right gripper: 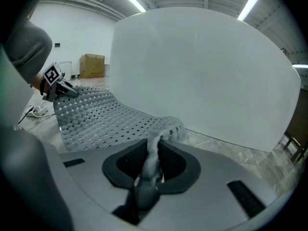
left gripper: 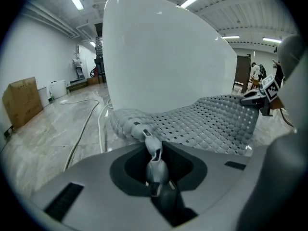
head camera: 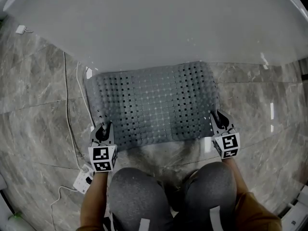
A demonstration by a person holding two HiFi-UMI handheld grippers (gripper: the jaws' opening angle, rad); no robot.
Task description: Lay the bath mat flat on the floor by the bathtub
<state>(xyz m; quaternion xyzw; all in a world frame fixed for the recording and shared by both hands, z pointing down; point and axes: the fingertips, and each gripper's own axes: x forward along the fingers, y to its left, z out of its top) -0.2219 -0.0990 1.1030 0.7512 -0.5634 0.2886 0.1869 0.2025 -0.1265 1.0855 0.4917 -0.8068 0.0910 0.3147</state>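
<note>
The grey perforated bath mat (head camera: 154,105) lies spread on the marble floor, its far edge against the white bathtub (head camera: 159,23). My left gripper (head camera: 103,130) is shut on the mat's near left corner, which runs pinched between the jaws in the left gripper view (left gripper: 152,146). My right gripper (head camera: 216,118) is shut on the near right corner, and that corner is bunched up between the jaws in the right gripper view (right gripper: 154,150). Both near corners are lifted a little, so the mat (left gripper: 207,121) sags between them. The tub wall (right gripper: 202,76) rises just behind the mat (right gripper: 106,119).
A white cable (head camera: 67,109) runs along the floor left of the mat to a power strip (head camera: 84,179) by my left hand. The person's knees (head camera: 139,196) are just behind the mat's near edge. A cardboard box (left gripper: 21,100) stands far off by the wall.
</note>
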